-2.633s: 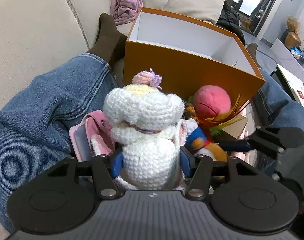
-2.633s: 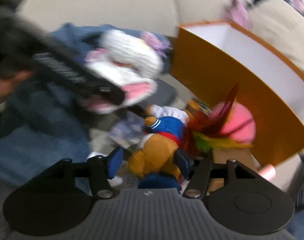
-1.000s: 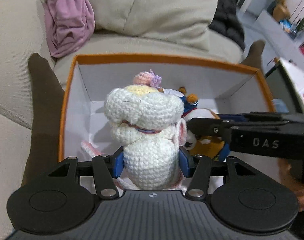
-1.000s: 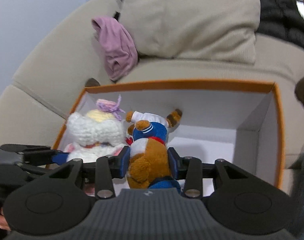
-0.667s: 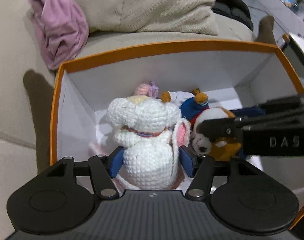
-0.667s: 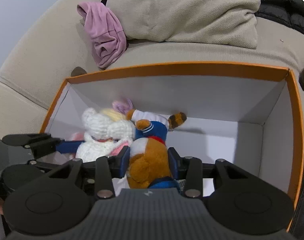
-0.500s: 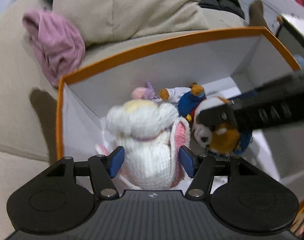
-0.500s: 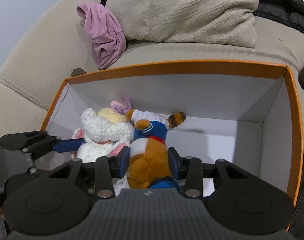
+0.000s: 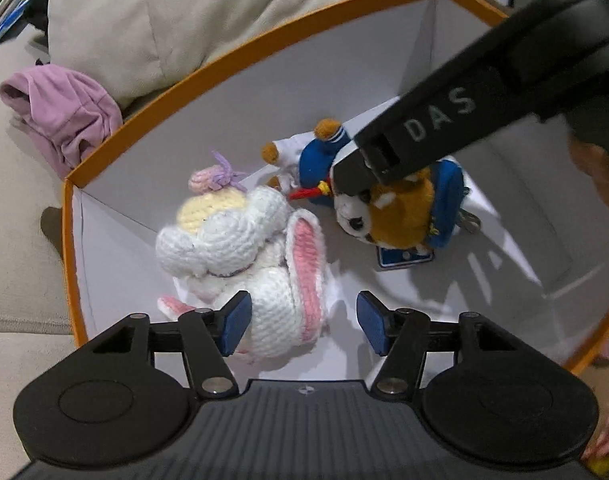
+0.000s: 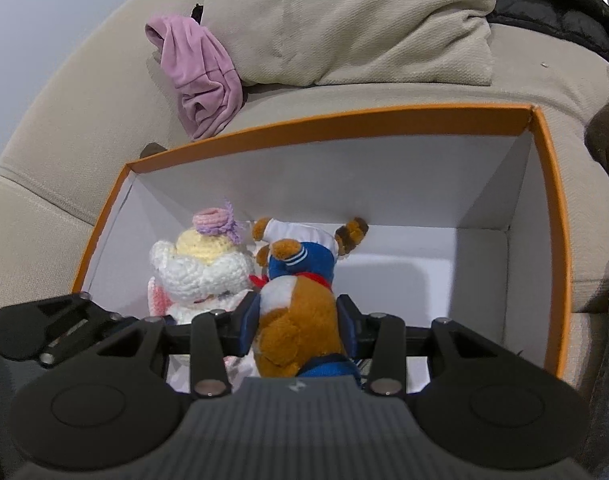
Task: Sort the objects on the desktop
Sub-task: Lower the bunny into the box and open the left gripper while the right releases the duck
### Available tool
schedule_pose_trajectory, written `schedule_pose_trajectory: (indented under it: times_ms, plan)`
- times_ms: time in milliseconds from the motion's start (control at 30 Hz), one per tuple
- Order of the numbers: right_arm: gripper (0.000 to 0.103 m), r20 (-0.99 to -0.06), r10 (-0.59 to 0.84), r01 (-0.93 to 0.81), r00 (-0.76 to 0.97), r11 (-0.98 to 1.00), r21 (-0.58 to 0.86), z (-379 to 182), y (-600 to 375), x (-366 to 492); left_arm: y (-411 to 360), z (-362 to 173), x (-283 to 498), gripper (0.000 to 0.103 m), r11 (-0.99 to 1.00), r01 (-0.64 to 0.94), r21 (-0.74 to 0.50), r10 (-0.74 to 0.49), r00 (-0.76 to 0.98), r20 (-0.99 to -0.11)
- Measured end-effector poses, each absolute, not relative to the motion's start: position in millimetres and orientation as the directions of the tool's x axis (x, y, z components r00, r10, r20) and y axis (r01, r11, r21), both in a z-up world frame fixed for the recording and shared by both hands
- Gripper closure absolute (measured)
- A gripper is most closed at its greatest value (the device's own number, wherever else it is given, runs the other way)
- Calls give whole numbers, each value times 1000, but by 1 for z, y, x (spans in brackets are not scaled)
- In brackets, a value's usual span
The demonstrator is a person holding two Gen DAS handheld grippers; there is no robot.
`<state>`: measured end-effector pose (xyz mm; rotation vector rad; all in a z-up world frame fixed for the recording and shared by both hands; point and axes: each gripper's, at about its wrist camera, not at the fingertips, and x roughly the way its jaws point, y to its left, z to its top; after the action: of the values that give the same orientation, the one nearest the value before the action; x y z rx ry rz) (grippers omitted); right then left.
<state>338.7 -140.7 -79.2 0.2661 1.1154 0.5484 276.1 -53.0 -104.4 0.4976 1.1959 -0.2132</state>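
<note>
White crochet bunny (image 9: 244,248) lying in orange box (image 9: 152,104), left gripper (image 9: 302,322) spread above it

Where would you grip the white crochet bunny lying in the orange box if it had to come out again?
Around its round body, from above. The bunny lies on its side on the floor of the box, close to the left wall. Its body bulges upward, wide and soft, while its pink-lined ear is floppy and would likely slip. The left tool already hangs open over it.
</note>
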Motion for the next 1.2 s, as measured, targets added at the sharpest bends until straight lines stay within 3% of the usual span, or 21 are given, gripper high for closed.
schedule_pose_trajectory:
  times_ms: [267,333,400,500,733,900,1033,1200]
  plan:
    - [59,-773,554,-280,311,830,482,-82,-138,338,-45,-121,296,34,863,339,376,266,328,-906]
    - [59,-771,559,-285,305,826,486,-82,-138,338,-40,-120,299,40,873,308,378,277,325,-904]
    - [59,-771,559,-288,305,826,485,-82,-138,339,-34,-119,304,54,872,281,400,304,328,-894]
    - [59,-768,563,-279,304,824,493,-83,-141,340,-22,-108,304,61,911,249,329,239,334,-912]
    - [59,-746,608,-197,271,794,576,-90,-142,352,16,-91,301,63,984,168,53,-9,349,-937]
    - [59,-721,628,-197,293,777,598,-86,-122,362,8,-94,293,63,964,240,113,17,369,-929]
    - [60,-738,641,-208,210,767,607,-100,-103,366,9,-95,289,62,958,259,124,22,363,-931]
    - [59,-727,659,-204,194,752,627,-107,-107,372,6,-85,277,53,943,297,151,10,427,-904]
